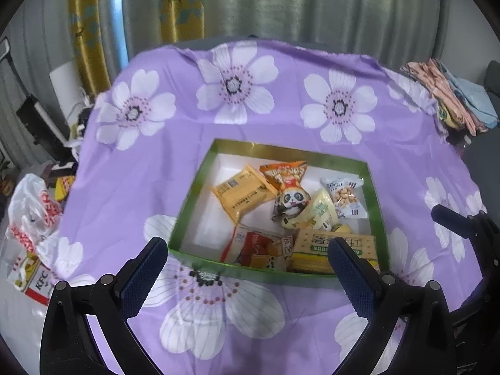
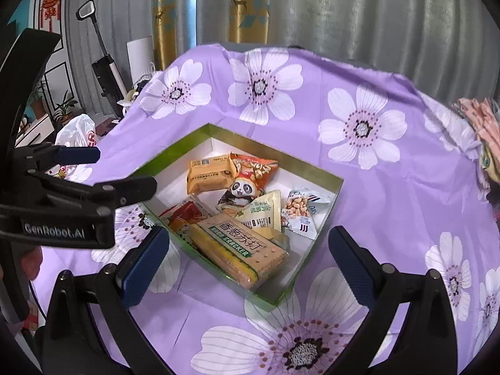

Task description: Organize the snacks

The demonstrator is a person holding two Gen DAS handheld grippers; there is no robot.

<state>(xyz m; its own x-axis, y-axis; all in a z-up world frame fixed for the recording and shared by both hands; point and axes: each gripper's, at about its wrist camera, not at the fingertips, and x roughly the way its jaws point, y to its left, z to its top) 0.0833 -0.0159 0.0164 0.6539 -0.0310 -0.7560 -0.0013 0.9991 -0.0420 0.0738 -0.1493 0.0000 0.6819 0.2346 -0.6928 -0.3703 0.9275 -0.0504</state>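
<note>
A purple flowered cloth [image 1: 175, 168] covers the whole surface, probably to give a plain working area, and no snack lies loose on it in either view. In the middle of it sits a shallow green box [image 1: 187, 212] with a white floor, where all the snacks are gathered. Largest is the cracker pack [image 2: 240, 250], lying flat along the near wall beside a red packet [image 1: 259, 247]. Behind them an orange bun pack [image 1: 240, 193], a panda bag [image 2: 243, 187], a pale triangular pouch [image 2: 265, 212] and a small peanut bag [image 2: 301, 209] overlap loosely. The left gripper [image 1: 247, 265] and right gripper [image 2: 247, 256] both hover before the box, jaws spread wide and holding nothing, which suggests the sorting is largely done.
</note>
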